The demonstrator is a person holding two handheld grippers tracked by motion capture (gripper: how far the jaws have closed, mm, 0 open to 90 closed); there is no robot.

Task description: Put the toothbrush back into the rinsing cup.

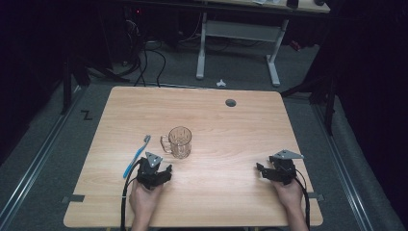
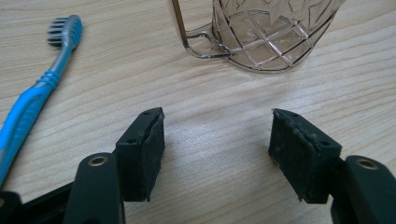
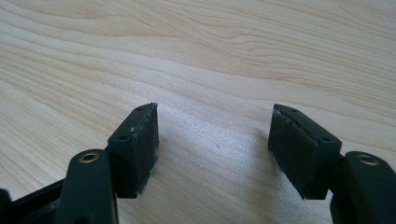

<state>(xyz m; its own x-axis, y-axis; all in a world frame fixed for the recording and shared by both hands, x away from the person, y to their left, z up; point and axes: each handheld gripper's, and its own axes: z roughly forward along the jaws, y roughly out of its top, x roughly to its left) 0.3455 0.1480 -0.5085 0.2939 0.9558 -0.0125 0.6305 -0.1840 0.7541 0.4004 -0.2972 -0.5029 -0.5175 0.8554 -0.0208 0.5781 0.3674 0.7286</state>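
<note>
My left gripper (image 2: 217, 156) sat wide apart, holding nothing. Glass mug (image 2: 266, 35) just ahead, toothbrush (image 2: 39, 88) off to left. My right gripper (image 3: 215, 151) wide apart too, holding nothing.

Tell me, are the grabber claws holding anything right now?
No. The left gripper and right gripper are both open over bare table, holding nothing.

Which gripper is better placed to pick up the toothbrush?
Left. The left gripper sits open just beside the toothbrush and the glass mug; the right gripper, also open, is far across the table.
</note>
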